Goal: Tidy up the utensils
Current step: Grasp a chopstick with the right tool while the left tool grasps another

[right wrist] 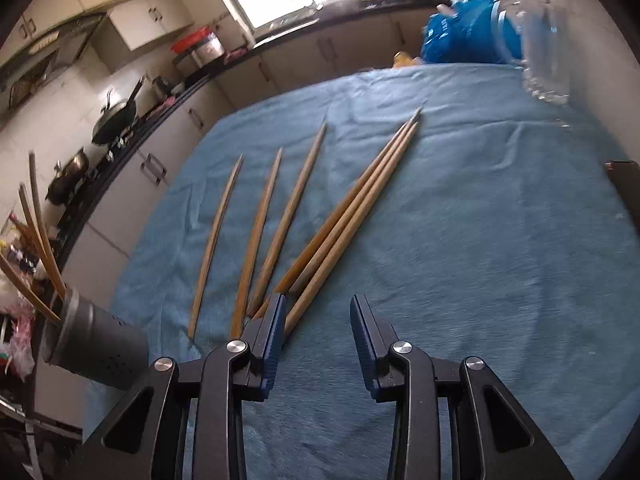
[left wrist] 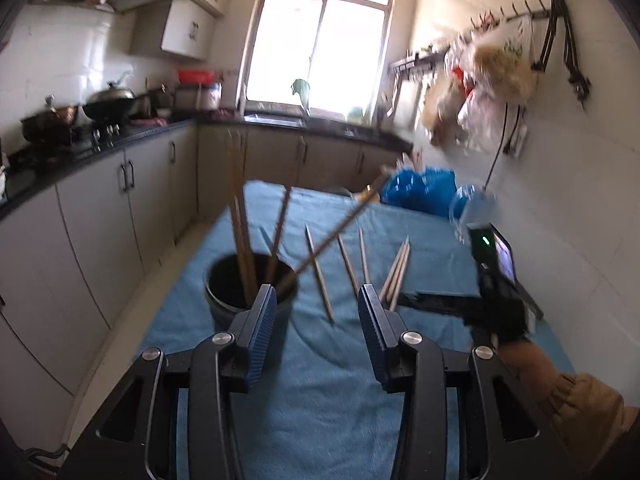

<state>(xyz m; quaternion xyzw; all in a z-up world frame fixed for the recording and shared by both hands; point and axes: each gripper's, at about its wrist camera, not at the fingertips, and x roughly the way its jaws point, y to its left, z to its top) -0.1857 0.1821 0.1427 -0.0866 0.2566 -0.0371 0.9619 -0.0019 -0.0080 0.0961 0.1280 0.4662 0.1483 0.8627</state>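
Note:
A dark grey utensil holder (left wrist: 250,286) stands on the blue cloth (left wrist: 320,380) with several wooden chopsticks (left wrist: 242,236) standing in it; it also shows in the right wrist view (right wrist: 96,340). Several loose chopsticks (right wrist: 304,220) lie on the cloth, also visible in the left wrist view (left wrist: 320,276). My left gripper (left wrist: 317,300) is open and empty, just behind the holder. My right gripper (right wrist: 318,312) is open and empty, low over the cloth at the near ends of the loose chopsticks; its left finger (right wrist: 274,332) is beside them.
A clear glass (right wrist: 546,52) and a blue plastic bag (right wrist: 464,36) sit at the table's far end. Kitchen cabinets and a counter with pots (left wrist: 108,100) run along the left. A white wall with hanging bags (left wrist: 480,80) is on the right.

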